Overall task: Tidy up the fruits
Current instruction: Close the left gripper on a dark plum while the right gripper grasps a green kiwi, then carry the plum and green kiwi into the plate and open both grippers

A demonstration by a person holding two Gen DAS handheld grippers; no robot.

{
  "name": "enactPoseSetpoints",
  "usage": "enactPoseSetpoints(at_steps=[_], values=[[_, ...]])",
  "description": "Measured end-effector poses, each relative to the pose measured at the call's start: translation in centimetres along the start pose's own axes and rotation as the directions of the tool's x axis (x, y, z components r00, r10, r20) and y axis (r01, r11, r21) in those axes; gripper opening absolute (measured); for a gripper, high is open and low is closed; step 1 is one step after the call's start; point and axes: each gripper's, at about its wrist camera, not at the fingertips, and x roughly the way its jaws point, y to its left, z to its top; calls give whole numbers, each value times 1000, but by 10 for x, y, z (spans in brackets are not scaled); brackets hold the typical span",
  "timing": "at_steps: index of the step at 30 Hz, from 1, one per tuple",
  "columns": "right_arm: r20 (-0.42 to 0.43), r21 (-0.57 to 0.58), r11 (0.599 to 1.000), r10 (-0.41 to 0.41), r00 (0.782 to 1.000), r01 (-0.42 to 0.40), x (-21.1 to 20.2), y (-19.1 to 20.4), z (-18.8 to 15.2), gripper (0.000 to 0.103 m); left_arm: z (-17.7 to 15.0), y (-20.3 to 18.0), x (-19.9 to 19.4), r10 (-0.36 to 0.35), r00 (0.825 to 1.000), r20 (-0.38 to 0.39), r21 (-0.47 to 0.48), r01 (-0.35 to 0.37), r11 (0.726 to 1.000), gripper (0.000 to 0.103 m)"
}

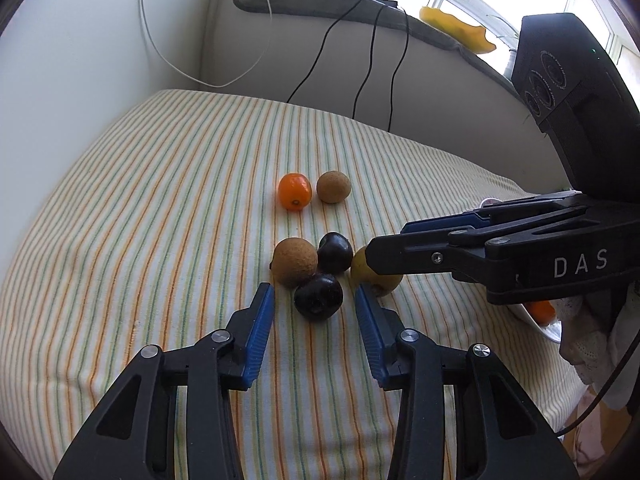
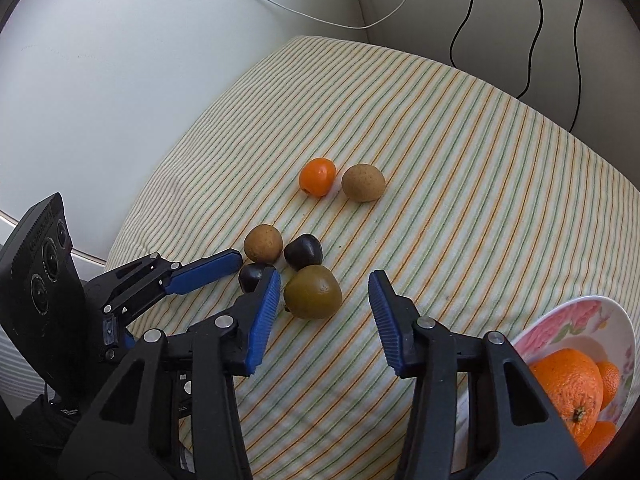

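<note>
Striped cotton cloth (image 1: 160,208), soft, rounded at its edges. Cluster: rough brown round fruit (image 1: 295,262), two glossy dark plums (image 1: 319,295) (image 1: 335,252), smooth olive-green fruit (image 2: 313,291). Apart, farther back: orange kumquat (image 1: 295,191) beside a second brown fruit (image 1: 333,187). Left gripper (image 1: 315,294), jaws wide, empty, bracketing the near plum. Right gripper (image 2: 324,280), wide, empty, flanking the green fruit. Floral bowl (image 2: 560,316) of oranges (image 2: 568,388) at the cloth's right edge.

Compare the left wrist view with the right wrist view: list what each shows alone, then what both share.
Left wrist only: the yellow object on the grey window ledge.

Right wrist only: the interior of the floral white bowl holding large oranges.

Both: the striped cloth, small orange fruit, two brown round fruits, two dark purple fruits, the yellow-green fruit, and both open grippers, left gripper and right gripper.
</note>
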Motion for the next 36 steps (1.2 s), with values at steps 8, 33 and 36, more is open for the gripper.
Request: enactPoseSetpoints(at_steps=[8, 33, 36], values=[[-35, 11, 1000, 19, 999, -18, 20, 4, 4, 40, 4, 0, 3, -2, 1000, -4, 3, 2, 1000, 36], [44, 22, 999, 34, 998, -35, -32, -10, -24, 29, -1, -9, -17, -58, 998, 28, 2, 58, 998, 22], [67, 26, 999, 37, 997, -39, -43, -11, -29, 29, -1, -14, -22, -74, 997, 37, 11, 74, 997, 22]])
